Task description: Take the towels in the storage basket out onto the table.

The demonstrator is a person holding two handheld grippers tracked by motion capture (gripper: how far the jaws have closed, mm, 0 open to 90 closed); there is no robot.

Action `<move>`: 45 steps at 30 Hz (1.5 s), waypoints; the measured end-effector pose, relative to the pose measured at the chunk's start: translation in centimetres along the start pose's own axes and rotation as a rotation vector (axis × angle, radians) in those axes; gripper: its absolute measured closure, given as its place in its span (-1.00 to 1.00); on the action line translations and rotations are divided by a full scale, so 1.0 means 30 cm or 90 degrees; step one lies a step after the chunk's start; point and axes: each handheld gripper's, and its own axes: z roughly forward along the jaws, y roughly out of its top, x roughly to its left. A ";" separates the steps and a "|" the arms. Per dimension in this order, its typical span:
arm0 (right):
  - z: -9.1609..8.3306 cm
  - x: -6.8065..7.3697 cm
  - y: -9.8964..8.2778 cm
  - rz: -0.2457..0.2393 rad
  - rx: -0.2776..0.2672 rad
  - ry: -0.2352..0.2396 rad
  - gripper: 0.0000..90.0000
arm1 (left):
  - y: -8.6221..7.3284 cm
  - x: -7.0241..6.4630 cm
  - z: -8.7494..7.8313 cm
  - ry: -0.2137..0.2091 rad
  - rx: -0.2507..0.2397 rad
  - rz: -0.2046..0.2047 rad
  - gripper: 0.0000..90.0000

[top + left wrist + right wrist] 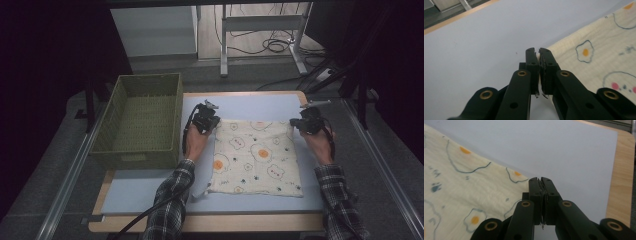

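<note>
Item: left tongs (538,53), black two-jaw, jaws brought together on the far left corner of the cloth, a sliver of fabric pinched between the pads. Item: right tongs (540,181), same make, jaws likewise closed, on the far right corner. Item: cream cotton cloth printed with fried eggs and small bears (257,157), square, lying flat; its far edge runs between the two tongs, the rest spreads back from them toward the person. Item: pale blue worktop (260,106) with light wooden edging, bare beyond the tongs' tips. Item: green woven rectangular basket (172,117), open-topped, standing just outside the left tongs, apart from the cloth. Handling note, as judged: the step in hand appears to be a fold, far edge carried over toward the near edge. Raise both corners together and level, keep the edge between them taut without stretching it, carry it straight back so the corners meet squarely, and release only once the fabric lies down without creases.
</note>
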 end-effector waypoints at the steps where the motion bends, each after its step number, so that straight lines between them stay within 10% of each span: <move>1: -0.010 0.001 -0.013 0.005 -0.009 0.009 0.94 | -0.010 -0.008 -0.006 0.003 -0.001 0.005 0.92; 23: -0.253 0.112 -0.212 -0.022 -0.040 0.090 0.93 | -0.200 -0.174 -0.218 -0.031 -0.053 0.033 0.92; 45: -0.408 0.233 -0.421 -0.049 -0.024 0.141 0.93 | -0.369 -0.278 -0.389 -0.131 -0.061 0.066 0.92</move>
